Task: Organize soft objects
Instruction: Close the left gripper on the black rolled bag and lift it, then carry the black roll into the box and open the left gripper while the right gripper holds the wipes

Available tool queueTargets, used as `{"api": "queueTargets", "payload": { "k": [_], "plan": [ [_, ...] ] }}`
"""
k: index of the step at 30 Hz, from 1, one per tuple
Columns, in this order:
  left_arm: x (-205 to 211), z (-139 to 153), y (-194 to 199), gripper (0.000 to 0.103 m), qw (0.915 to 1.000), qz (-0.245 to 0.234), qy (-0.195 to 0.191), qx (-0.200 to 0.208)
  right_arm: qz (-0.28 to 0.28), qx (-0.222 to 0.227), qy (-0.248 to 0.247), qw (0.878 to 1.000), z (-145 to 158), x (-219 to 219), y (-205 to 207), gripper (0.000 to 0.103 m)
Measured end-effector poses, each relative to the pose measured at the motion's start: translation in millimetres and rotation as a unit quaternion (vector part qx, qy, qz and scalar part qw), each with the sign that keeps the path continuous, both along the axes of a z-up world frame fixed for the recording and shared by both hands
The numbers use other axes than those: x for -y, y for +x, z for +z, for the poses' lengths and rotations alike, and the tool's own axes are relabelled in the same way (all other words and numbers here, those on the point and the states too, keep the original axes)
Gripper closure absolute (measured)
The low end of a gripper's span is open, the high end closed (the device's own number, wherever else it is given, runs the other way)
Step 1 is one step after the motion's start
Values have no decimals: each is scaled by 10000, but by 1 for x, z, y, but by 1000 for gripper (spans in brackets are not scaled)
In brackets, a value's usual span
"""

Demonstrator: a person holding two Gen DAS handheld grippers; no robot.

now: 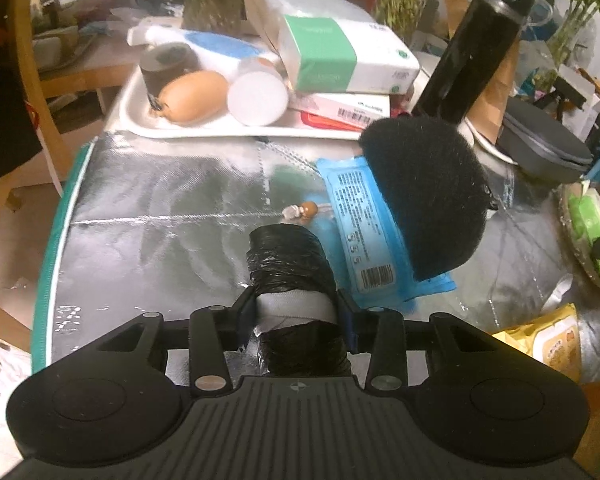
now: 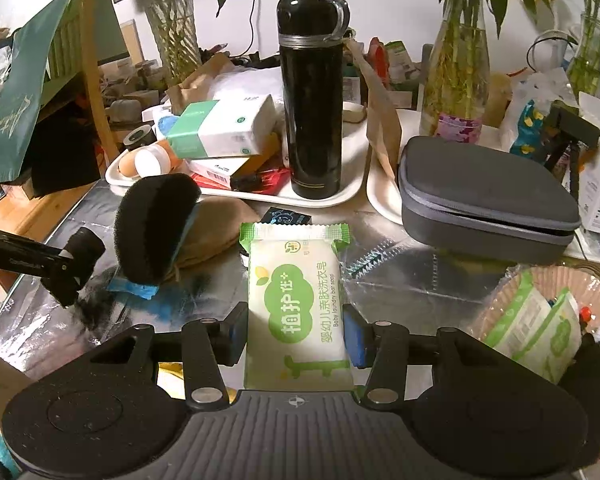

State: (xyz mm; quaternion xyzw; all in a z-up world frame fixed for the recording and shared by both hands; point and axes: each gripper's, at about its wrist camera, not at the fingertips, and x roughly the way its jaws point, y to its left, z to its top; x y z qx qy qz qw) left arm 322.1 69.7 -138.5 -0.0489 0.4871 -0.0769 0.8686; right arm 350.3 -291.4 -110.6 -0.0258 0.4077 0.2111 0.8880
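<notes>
My left gripper (image 1: 296, 312) is shut on a black roll of plastic bags (image 1: 288, 260) with a grey band, held just above the silver mat. To its right a black sponge (image 1: 428, 196) leans on a blue wipes pack (image 1: 364, 232). My right gripper (image 2: 296, 336) is shut on a green-and-white laundry soap pack (image 2: 296, 304), pads pressing both long sides. In the right wrist view the sponge (image 2: 152, 228) stands at the left against a brown pouch (image 2: 216, 228), with the roll's end (image 2: 86, 246) beside it.
A white tray (image 1: 188, 130) at the back holds tissue boxes, a brown egg-shaped thing and a white tub. A black flask (image 2: 312, 100) stands on it. A grey zip case (image 2: 484, 200) and a basket (image 2: 500, 292) with another soap pack lie right.
</notes>
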Motion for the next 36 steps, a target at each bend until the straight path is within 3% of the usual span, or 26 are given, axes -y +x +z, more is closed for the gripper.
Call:
{"api": "queueTargets", "payload": {
  "k": [12,21,36],
  "plan": [
    [-10,37,-22,63,9993,148,65,338,10,-42,96,9999,13,1,-18,52],
    [-11,69,-40,63,9985,329,223,377,295,192,-49,9994,51,1,-45,52],
    [0,128,-91,63,9957,134,237,883,384,508,24,9980,102,13,-100,52]
  ]
}}
